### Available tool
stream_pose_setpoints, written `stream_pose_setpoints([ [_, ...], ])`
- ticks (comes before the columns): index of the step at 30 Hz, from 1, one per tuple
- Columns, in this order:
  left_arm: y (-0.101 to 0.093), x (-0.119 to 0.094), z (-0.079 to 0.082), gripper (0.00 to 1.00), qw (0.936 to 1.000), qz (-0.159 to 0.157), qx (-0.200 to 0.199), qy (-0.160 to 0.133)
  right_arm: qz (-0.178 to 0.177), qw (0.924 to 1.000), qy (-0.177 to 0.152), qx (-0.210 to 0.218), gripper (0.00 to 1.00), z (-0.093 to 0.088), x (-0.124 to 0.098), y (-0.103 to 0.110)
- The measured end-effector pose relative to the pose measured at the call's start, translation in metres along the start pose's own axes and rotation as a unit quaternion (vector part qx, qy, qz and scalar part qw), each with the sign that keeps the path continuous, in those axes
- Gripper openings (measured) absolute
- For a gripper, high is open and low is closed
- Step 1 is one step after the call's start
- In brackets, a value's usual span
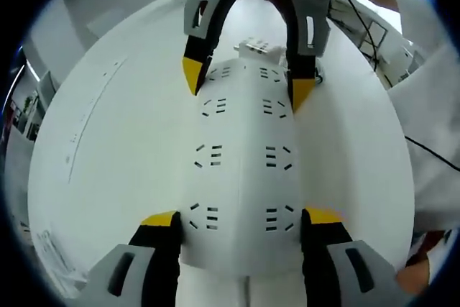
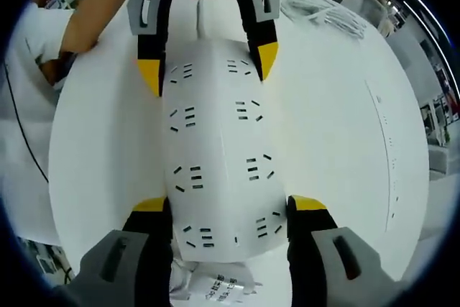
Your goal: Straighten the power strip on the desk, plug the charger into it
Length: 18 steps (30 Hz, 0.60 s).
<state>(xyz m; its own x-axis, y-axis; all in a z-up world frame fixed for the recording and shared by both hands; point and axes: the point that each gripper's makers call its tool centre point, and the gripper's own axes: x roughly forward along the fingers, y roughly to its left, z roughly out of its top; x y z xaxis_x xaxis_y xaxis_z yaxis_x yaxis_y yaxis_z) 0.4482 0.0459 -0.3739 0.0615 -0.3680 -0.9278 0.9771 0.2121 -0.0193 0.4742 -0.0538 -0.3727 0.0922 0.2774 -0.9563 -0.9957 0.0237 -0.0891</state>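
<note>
Left gripper view: I had my left gripper (image 1: 241,217) closed on one end of the power strip (image 1: 243,170), my right gripper (image 2: 230,206) clamping the other end. Strip lay flat on the white desk (image 1: 115,156), bare surface along both long edges. Charger (image 2: 215,285) sat touching the right-gripper end.

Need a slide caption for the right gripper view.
Both grippers straddle opposite ends of the white power strip on the white desk.
</note>
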Motion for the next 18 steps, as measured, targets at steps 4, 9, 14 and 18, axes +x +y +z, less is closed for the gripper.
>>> stream_pose_setpoints([
  [4, 0.004, 0.0, -0.001, 0.69, 1.0, -0.003, 0.007, 0.0, -0.006, 0.9998, -0.013, 0.01, 0.64, -0.001, -0.001, 0.005],
  [9, 0.004, 0.0, -0.001, 0.69, 0.9999, -0.003, 0.008, -0.009, -0.03, 0.9937, -0.096, 0.049, 0.62, 0.003, -0.029, 0.004],
  [14, 0.004, 0.0, -0.001, 0.69, 0.9997, -0.005, 0.008, -0.023, -0.119, 0.9491, -0.272, 0.107, 0.59, -0.019, -0.094, 0.009],
  [18, 0.004, 0.001, -0.002, 0.69, 0.9997, -0.006, 0.009, -0.023, -0.198, 0.8858, -0.378, 0.182, 0.55, -0.059, -0.085, 0.014],
])
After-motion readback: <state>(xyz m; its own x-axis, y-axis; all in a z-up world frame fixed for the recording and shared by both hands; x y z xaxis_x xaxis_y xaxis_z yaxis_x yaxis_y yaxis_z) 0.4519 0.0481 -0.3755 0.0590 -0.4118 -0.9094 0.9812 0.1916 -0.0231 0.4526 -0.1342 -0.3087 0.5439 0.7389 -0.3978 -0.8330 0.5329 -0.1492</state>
